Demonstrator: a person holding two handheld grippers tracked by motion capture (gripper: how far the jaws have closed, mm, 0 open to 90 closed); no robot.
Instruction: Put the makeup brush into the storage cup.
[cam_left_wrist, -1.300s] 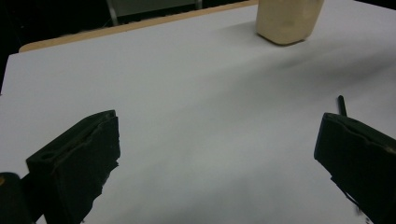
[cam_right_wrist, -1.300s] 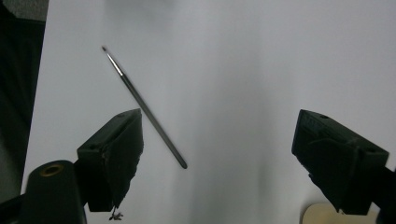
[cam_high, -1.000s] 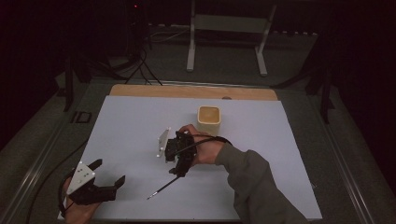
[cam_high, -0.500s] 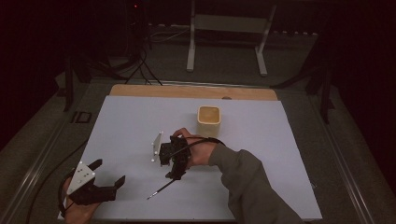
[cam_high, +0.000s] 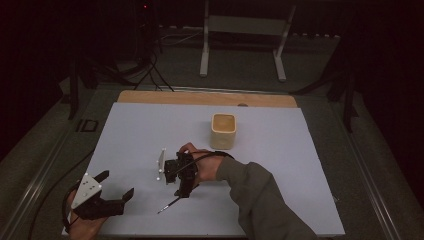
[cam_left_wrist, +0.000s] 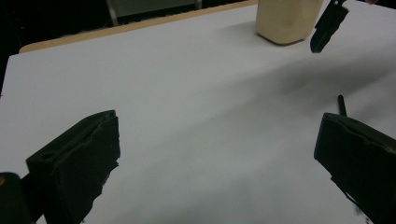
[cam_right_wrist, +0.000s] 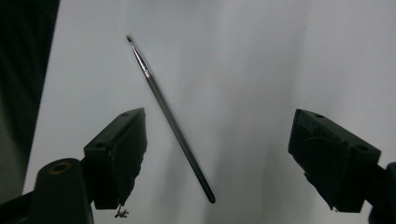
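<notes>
Paintbrush (cam_right_wrist: 170, 119) lies flat on the white counter (cam_high: 280, 150) between the spread jaws of the right claw (cam_right_wrist: 217, 158), ungripped. Reach step, I judge: next, lower and close on the handle. Left claw (cam_high: 116, 189) rests released.

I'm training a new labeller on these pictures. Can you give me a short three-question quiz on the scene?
1. True or false: the right tool already grips the brush.
2. What stands beyond the right hand on the white sheet: A) a glass jar, B) a beige cup, C) a metal tin?
3. How do the jaws of the left tool stand, and is anything between them?

Key
1. False: its jaws are open, and the brush lies on the sheet between them, untouched.
2. B.
3. Wide open, with nothing between them but bare sheet.
</notes>
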